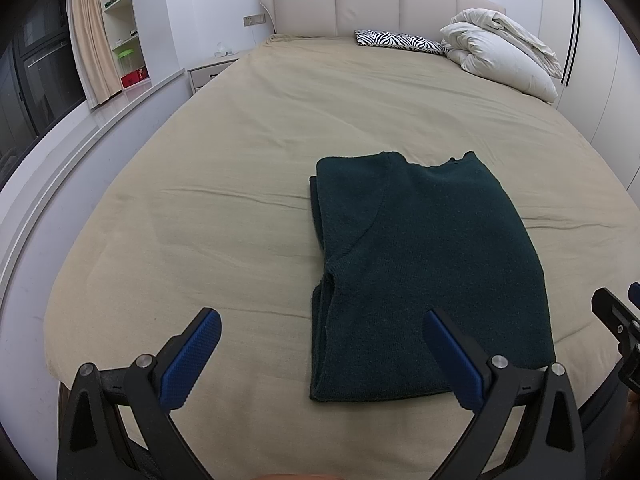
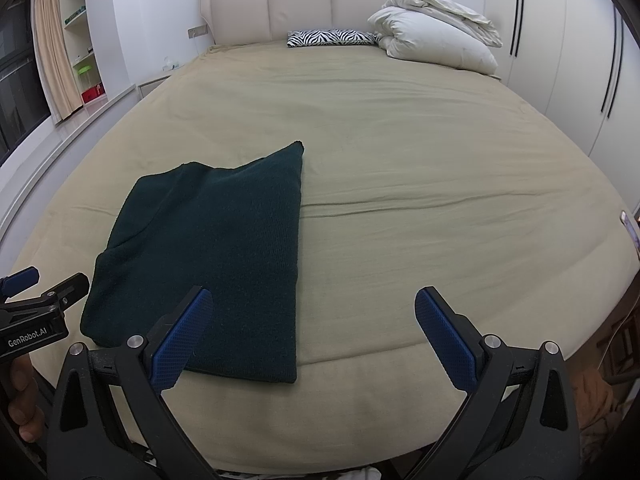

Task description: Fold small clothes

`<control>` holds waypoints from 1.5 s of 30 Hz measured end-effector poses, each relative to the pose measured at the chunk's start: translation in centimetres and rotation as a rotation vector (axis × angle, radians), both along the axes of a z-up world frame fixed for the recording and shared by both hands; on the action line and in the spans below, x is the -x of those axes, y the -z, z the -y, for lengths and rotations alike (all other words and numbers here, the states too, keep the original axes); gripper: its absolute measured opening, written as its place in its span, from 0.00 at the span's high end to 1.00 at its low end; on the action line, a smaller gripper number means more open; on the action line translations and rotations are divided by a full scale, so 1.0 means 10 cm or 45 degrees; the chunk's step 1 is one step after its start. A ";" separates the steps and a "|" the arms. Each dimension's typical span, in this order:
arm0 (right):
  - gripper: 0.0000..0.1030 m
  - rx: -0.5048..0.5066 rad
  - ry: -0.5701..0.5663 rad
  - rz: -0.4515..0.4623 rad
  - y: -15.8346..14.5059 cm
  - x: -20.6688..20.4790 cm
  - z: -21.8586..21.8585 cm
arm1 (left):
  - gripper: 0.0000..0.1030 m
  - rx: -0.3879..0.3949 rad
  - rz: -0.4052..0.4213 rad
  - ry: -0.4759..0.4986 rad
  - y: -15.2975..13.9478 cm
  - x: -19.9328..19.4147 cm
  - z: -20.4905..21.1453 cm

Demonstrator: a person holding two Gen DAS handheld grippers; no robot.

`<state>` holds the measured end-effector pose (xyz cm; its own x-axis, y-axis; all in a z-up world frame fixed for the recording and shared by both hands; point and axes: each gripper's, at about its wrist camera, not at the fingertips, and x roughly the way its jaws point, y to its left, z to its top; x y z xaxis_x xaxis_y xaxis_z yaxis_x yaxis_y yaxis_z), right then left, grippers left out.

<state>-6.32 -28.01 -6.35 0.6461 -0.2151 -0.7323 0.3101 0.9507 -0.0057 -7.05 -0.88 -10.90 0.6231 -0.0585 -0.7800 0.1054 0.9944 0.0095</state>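
Note:
A dark green knitted sweater lies folded into a long rectangle on the beige bed sheet, near the foot of the bed. It also shows in the right wrist view. My left gripper is open and empty, held just above the sweater's near left edge. My right gripper is open and empty, above the sweater's near right corner and the bare sheet. The right gripper's tip shows at the right edge of the left wrist view. The left gripper shows at the left edge of the right wrist view.
A zebra-print cushion and a folded white duvet lie by the padded headboard. A nightstand, shelves and a window ledge stand left of the bed. White wardrobe doors line the right side.

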 end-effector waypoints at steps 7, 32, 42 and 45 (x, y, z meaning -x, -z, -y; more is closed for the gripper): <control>0.00 -0.003 -0.002 -0.002 0.01 0.00 0.01 | 0.00 -0.001 -0.002 0.002 0.01 0.00 0.00; 0.00 -0.007 -0.004 -0.009 0.05 0.02 0.01 | 0.00 -0.004 -0.008 0.010 0.04 0.00 -0.01; 0.00 -0.007 -0.005 -0.008 0.06 0.02 0.03 | 0.00 -0.006 -0.009 0.012 0.06 0.00 -0.02; 0.00 -0.011 -0.004 -0.011 0.09 0.05 0.03 | 0.00 -0.008 -0.011 0.010 0.07 0.00 -0.04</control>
